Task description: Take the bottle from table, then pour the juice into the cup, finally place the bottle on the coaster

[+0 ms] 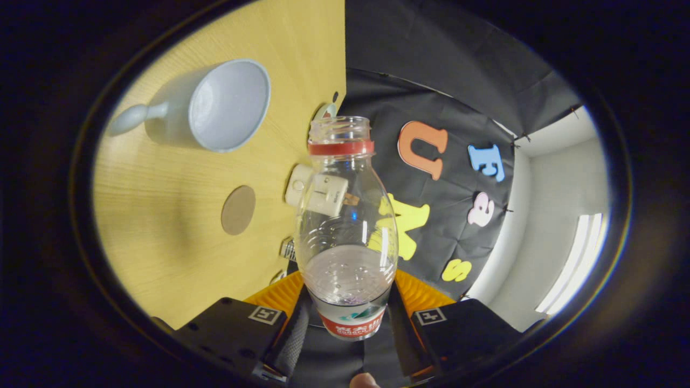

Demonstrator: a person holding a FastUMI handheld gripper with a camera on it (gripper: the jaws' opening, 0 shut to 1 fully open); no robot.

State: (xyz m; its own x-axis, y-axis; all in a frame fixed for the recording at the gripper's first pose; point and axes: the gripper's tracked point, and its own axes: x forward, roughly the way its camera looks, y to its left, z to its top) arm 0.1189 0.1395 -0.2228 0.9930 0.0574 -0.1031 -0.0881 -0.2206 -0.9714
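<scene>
On the wooden counter (161,215) sit an empty white cup (226,108) and a round coaster (238,210). The tool (347,323) is clamped on an uncapped bottle (345,226) holding a little clear liquid.

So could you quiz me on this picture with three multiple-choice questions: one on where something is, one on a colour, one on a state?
1. Where is the bottle?
A. between the hand-held gripper fingers
B. inside the cup
C. on the coaster

2. What colour is the ring on the bottle's neck?
A. green
B. red
C. blue

3. How is the bottle's mouth?
A. capped
B. corked
C. open, no cap

Answers:
1 A: both fingers press its lower sides, with the cup and the coaster away on the table.
2 B: a red band sits just below the threads.
3 C: the bare threaded rim shows.
</scene>
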